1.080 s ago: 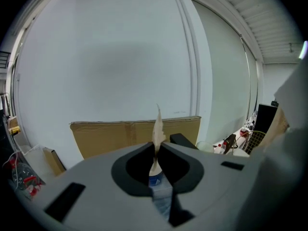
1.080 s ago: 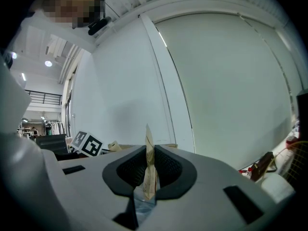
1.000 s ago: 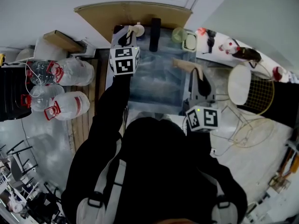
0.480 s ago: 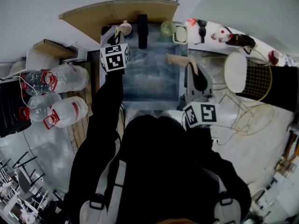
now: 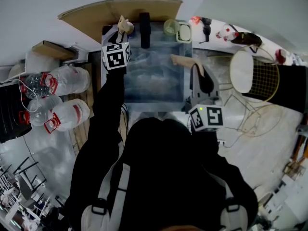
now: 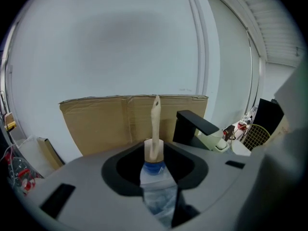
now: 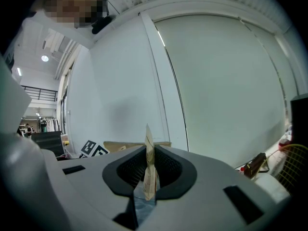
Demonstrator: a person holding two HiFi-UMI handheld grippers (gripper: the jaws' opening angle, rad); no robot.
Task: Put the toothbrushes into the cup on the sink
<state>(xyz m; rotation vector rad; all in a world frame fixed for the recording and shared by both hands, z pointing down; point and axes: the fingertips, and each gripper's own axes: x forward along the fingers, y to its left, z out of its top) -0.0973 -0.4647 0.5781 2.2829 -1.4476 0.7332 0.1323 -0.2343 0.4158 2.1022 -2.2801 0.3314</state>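
At the sink's back left corner stands a pale cup (image 5: 126, 28) (image 6: 153, 149) with a beige toothbrush (image 6: 155, 121) upright in it. My left gripper (image 5: 121, 35) (image 6: 158, 186) is right in front of that cup. Its jaws are opening, and the pads stand clear of the cup and toothbrush. My right gripper (image 5: 195, 72) (image 7: 147, 189) hovers over the sink's right rim, shut on a second beige toothbrush (image 5: 182, 61) (image 7: 148, 170). That one sticks out beyond the jaws, toward the back.
The sink basin (image 5: 154, 99) is lined with crinkled clear plastic. A black tap (image 5: 144, 30) (image 6: 195, 126) rises at its back, with a greenish cup (image 5: 169, 27) and a soap dish (image 5: 184, 32) beside it. Cardboard (image 5: 120, 8) leans behind. Water jugs (image 5: 67, 76) lie left, a wire stool (image 5: 248, 78) right.
The left gripper has reached a little farther back to the cup, and the toothbrush now stands in it. The right gripper has kept its place and its toothbrush.
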